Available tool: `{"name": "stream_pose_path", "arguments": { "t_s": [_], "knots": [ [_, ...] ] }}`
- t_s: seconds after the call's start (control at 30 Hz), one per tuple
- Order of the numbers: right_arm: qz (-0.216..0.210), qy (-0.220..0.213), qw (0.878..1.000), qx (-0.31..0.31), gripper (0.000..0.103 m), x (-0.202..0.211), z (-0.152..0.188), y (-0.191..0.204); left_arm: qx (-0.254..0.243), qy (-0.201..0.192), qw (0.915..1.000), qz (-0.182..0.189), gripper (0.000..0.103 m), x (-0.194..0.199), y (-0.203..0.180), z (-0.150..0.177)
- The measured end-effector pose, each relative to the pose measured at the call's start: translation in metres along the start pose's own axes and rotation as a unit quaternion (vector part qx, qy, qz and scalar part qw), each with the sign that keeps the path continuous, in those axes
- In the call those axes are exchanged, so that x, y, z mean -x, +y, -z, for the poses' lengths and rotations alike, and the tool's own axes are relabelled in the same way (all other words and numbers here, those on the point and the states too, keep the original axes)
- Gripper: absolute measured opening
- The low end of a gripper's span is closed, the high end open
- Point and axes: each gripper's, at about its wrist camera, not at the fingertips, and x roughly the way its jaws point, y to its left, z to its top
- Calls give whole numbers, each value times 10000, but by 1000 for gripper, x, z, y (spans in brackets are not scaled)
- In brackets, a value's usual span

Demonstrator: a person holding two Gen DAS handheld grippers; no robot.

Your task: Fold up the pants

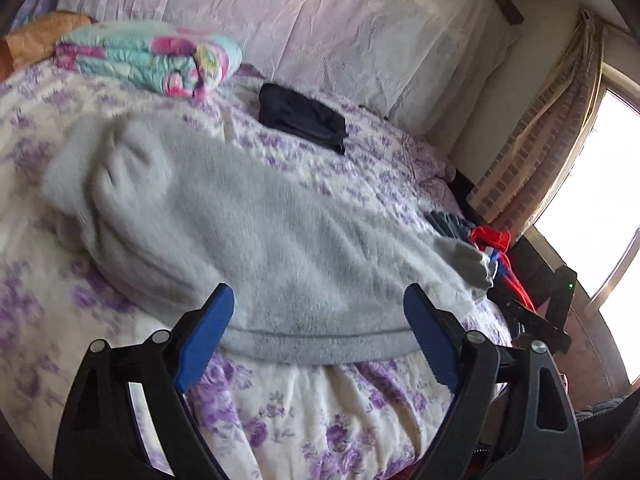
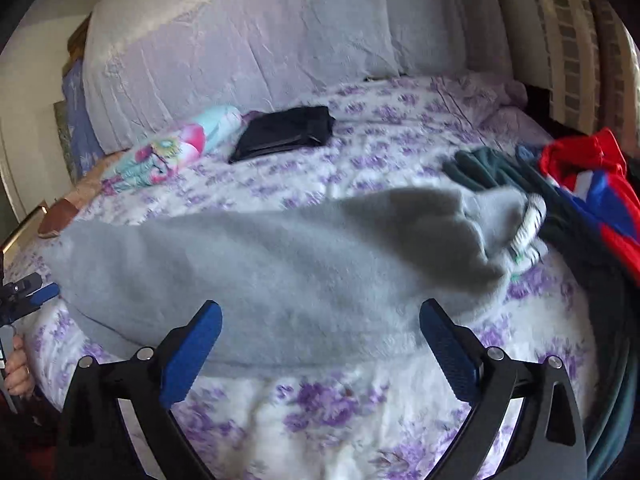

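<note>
Blue-padded left gripper point(image 1: 318, 312) and right gripper point(image 2: 320, 328) both hang spread wide with nothing between the pads, just above the near edge of the bed point(image 1: 320, 420). Grey fleece pants point(image 1: 256, 236) lie lengthwise along that edge (blurred, so folds are unclear). Folded black garment point(image 1: 302, 118) sits near the far edge beside a bright quilt roll point(image 1: 152, 60).

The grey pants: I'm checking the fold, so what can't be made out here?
- grey pants: motion-blurred in both views, so layers and creases are unreadable.
- Their right end: bunched against a dark garment, so which end it is stays unclear.
- Near edge: partly hidden behind the open tongs.
</note>
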Motion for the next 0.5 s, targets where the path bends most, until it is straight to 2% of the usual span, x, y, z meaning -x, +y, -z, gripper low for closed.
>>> {"name": "stream_pose_path", "arguments": {
  "t_s": [0.1, 0.17, 0.2, 0.27, 0.43, 0.5],
  "knots": [
    [310, 412, 9986, 75, 100, -31, 2, 2, 31, -148, 9992, -373, 84, 3, 6, -12],
    [399, 811, 9959, 76, 100, -55, 11, -1, 131, -124, 9965, -813, 84, -4, 17, -14],
    [393, 829, 9957, 93, 100, -57, 11, -1, 187, -53, 9947, -1005, 84, -9, 24, -12],
    [370, 763, 9963, 117, 100, -54, 8, 1, 231, 110, 9936, -1096, 84, -20, 35, -5],
    [338, 676, 9971, 60, 100, -51, 11, -2, -380, -37, 9866, -1584, 85, -27, 15, 6],
    [324, 464, 9984, -4, 100, -39, 7, -1, -384, -40, 9872, -1546, 85, -24, 15, 5]
  ]
}}
